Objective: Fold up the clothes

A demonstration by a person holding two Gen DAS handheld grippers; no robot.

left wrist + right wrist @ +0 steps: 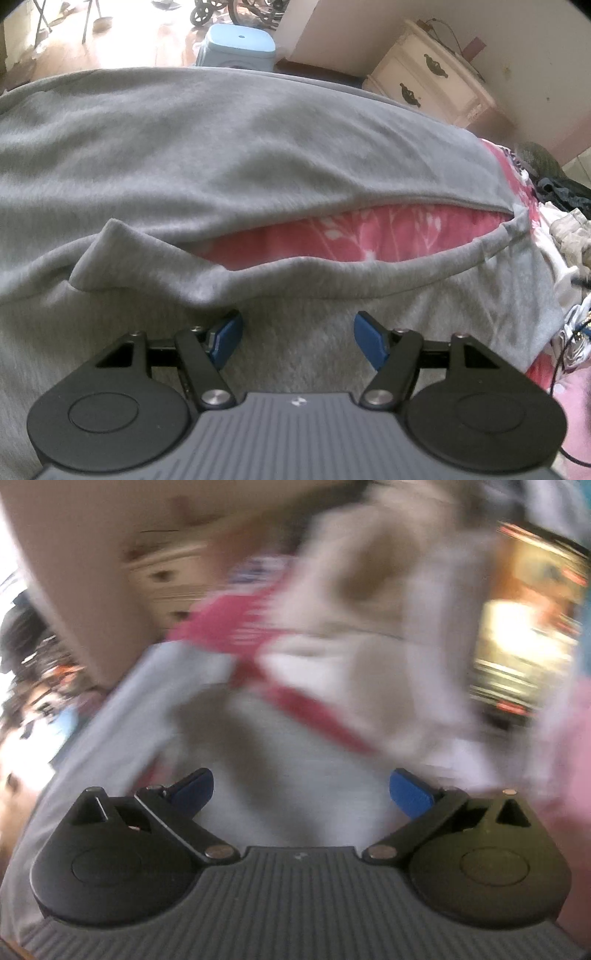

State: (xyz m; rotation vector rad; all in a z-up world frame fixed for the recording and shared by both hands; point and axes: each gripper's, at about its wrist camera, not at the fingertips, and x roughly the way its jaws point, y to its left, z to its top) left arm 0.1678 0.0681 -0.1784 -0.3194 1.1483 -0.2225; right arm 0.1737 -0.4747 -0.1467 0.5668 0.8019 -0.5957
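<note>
**A grey top lies flat, ready to be folded**

The grey top [258,147] is spread out wide on a pink blanket [369,240] with white flowers. It lies flat, so it looks ready to be folded neatly. One edge of the top is already turned over toward the middle, and a strip of the pink blanket peeks out between the two grey parts. That turned edge makes a soft ridge with a little bump at its left end.

The left gripper [297,341] sits low over the near part of the grey top, pointing down at it. Its jaws are apart, with nothing but flat cloth under them. The blue fingertips [369,343] are just short of the turned edge. I think it waits there because that edge is the next bit to pick up or smooth down.

The right gripper [301,794] also has its jaws apart and holds nothing. Its picture is very blurry, so it is hard to tell things apart. It looks over pale grey cloth toward a heap of white clothes [369,609] with some red in it. Maybe it is heading for that heap, but I cannot be sure.

Past the blanket stand a blue stool [240,44] and a cream cupboard [424,74] by the wall. They are well away from the top, so they will not get in the way.
</note>
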